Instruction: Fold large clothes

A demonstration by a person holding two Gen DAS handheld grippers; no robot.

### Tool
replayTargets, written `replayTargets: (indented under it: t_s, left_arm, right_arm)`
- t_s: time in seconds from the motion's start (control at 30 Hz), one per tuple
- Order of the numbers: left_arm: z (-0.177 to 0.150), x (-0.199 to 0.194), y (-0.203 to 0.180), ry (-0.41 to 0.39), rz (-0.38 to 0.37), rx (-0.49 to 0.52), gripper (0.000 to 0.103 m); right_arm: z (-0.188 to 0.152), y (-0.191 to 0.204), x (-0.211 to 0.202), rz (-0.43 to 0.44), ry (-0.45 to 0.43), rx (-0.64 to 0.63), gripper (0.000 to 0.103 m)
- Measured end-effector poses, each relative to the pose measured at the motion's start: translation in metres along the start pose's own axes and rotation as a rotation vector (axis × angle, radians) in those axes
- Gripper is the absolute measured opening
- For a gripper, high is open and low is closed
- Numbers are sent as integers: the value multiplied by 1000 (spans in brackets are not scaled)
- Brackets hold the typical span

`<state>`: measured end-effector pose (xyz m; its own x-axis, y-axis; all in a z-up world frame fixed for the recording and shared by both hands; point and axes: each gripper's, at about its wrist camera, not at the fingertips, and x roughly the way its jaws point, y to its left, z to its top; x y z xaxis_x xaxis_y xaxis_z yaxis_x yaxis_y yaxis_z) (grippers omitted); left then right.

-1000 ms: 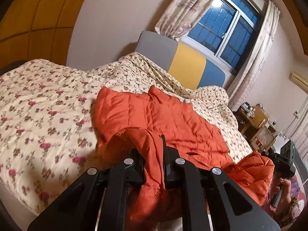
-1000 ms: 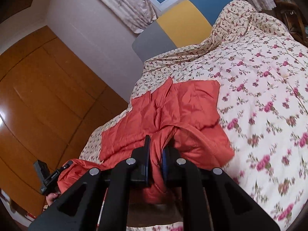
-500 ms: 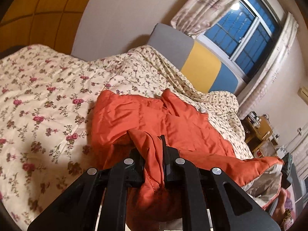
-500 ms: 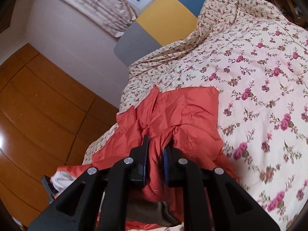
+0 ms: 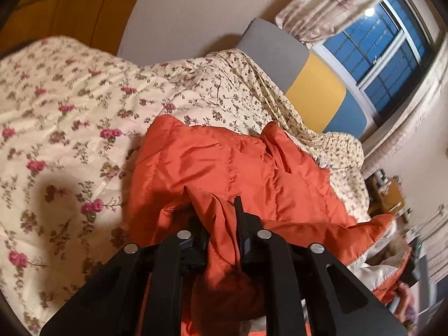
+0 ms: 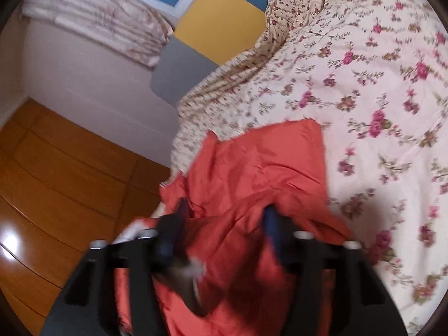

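Observation:
An orange quilted jacket (image 5: 224,162) lies on the floral bedspread (image 5: 56,112). My left gripper (image 5: 221,212) is shut on a fold of the jacket's near edge, fabric bunched between its fingers. In the right wrist view the jacket (image 6: 266,162) lies spread toward the wall side of the bed. My right gripper (image 6: 224,218) has its jaws wide apart, with the jacket's near edge lying loose between and over them. This view is blurred.
The bedspread (image 6: 378,84) covers the whole bed. A grey, yellow and blue headboard (image 5: 308,84) stands under a curtained window (image 5: 386,42). Wooden wardrobe panels (image 6: 56,182) stand beside the bed. A desk with clutter (image 5: 392,196) is at the far right.
My right gripper has opened and let go of the jacket edge. Both grippers have moved forward and lower over the bed, carrying the near edge onto the jacket. My left gripper stays clamped.

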<state>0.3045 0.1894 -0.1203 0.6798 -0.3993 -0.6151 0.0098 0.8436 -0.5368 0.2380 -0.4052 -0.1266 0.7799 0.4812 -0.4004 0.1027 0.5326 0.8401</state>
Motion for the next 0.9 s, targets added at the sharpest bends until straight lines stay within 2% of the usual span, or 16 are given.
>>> replayTargets:
  t_s: [0.07,0.13,0.17,0.2,0.23,0.3,0.47,0.53,0.63,0.7,0.8,0.87,0.9]
  left_arm:
    - [3,1,6,2,-44,-60,25]
    - [4,-2,12,-21,-102,-108,47]
    - [4,-6,15,-46,-137,-128,53]
    - [5,-11,16,-75,-154,-143,67]
    - [5,-16,17,-112,-154,-152,80]
    - [7,-31,20,-200,-124,-161,91]
    - [5,-53,34,-267,-105,-187,94]
    - [-7,-71,42,-327,-79,-154,98]
    - [-29,-86,54,-358,-35,-91,99]
    - [-43,-85,58,-312,-27,-34,99]
    - [-62,-68,48,-173,-40,94,99]
    - [-64,-49,36,-88,-48,151,99]
    - [-64,-41,32,-71,-33,165,99]
  right_arm:
    - [2,0,-2,21,-43,17,81]
    - [5,3,-2,28,-68,-1,86]
    - [6,5,-3,21,-80,-18,88]
    - [7,8,-4,11,-89,-38,89]
    - [8,11,-4,-4,-98,-62,89]
    - [10,17,-3,-35,-100,-98,91]
    - [7,22,-14,-86,-124,-188,98]
    - [2,16,-24,-102,-127,-209,99]
    - [-7,2,-34,-133,-98,-233,101]
    - [-11,-9,-32,-167,-57,-240,101]
    - [-15,-26,-15,-177,58,-218,101]
    - [-19,-34,2,-133,139,-191,100]
    - [-21,-36,10,-103,164,-186,100]
